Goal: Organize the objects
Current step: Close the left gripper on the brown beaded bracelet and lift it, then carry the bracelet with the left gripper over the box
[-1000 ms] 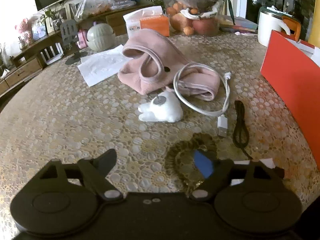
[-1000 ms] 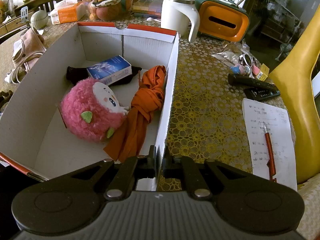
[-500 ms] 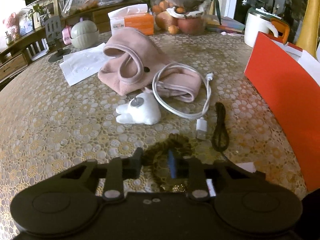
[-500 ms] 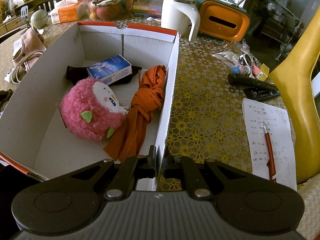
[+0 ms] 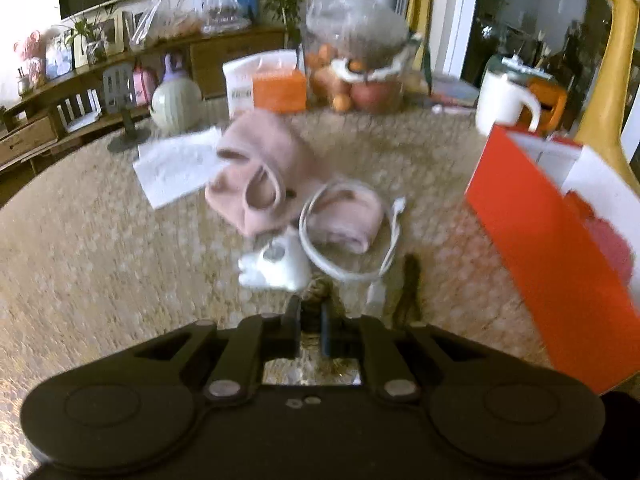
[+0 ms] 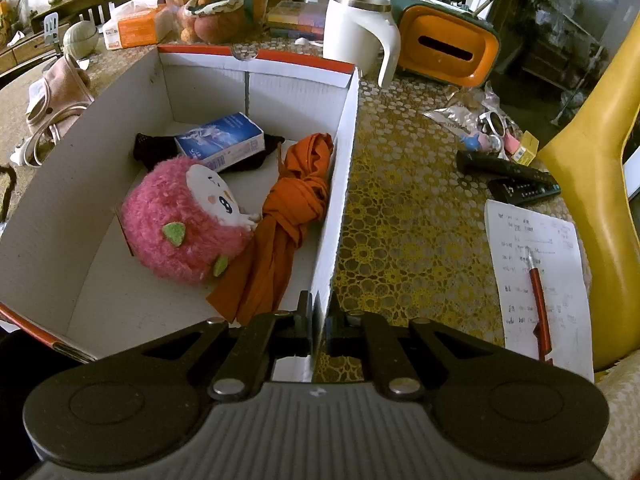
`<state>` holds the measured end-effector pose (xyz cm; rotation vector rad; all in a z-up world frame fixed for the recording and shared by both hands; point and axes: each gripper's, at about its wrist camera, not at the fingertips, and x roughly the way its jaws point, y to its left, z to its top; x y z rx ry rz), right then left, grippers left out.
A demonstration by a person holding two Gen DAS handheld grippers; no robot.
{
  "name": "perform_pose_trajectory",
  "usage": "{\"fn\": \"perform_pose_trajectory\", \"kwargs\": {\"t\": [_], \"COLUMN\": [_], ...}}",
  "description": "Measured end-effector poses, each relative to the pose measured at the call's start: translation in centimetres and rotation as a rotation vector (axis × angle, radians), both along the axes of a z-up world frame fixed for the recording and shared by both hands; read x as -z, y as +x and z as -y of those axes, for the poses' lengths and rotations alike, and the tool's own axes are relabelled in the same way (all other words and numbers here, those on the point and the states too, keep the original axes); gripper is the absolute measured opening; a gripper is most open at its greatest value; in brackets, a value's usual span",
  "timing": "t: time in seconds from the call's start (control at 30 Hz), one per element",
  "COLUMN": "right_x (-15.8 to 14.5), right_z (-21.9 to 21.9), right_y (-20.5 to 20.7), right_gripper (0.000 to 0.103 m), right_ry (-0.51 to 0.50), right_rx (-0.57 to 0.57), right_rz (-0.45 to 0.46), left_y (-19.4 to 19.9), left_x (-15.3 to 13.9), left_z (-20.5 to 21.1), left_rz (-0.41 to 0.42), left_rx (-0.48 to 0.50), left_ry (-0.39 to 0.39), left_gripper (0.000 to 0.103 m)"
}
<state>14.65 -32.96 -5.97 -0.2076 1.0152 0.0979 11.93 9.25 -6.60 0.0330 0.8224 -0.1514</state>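
Observation:
My left gripper (image 5: 310, 312) has a dark coiled scrunchie (image 5: 318, 290) pinched between its closing jaws, raised off the patterned table in a blurred left wrist view. Just beyond lie a white toy-like object (image 5: 276, 264), a looped white cable (image 5: 348, 272), a black cord (image 5: 408, 292) and a pink cloth (image 5: 260, 168). The red-and-white box (image 5: 552, 248) stands to the right. My right gripper (image 6: 319, 308) is shut on the box's right wall (image 6: 340, 184). Inside lie a pink plush (image 6: 180, 220), an orange cloth (image 6: 288, 216) and a blue carton (image 6: 220, 142) on something black.
A white mug (image 6: 356, 36) and an orange holder (image 6: 448, 44) stand behind the box. Two remotes (image 6: 508, 168) and a paper sheet with a red pen (image 6: 536, 280) lie right of it, beside a yellow chair (image 6: 592, 176). A fruit bag (image 5: 356, 80) and tissue pack (image 5: 272, 84) sit at the table's back.
The left jaws went from wide open around the scrunchie to closed on it, and the gripper rose with it. The right gripper has stayed still on the box wall.

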Motion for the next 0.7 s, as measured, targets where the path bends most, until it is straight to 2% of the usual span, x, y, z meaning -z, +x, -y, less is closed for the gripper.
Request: {"fn": "perform_pose_trajectory", "kwargs": {"t": [0.3, 0.5, 0.7], "right_x": [0.0, 0.0, -0.1], "right_z": [0.0, 0.0, 0.0], "right_y": [-0.1, -0.1, -0.1], "right_gripper": [0.005, 0.005, 0.005], "right_ry": [0.005, 0.008, 0.012], "right_rx": [0.003, 0.005, 0.014], "right_rz": [0.009, 0.009, 0.011], "left_y": [-0.9, -0.9, -0.5], "left_x": [-4.7, -6.5, -8.1], "left_z": [2.6, 5.3, 9.1], "left_rz": [0.076, 0.068, 0.084], "left_rx": [0.078, 0.147, 0.225], "left_ry": [-0.014, -0.083, -0.114], "left_gripper": [0.007, 0.007, 0.007]}}
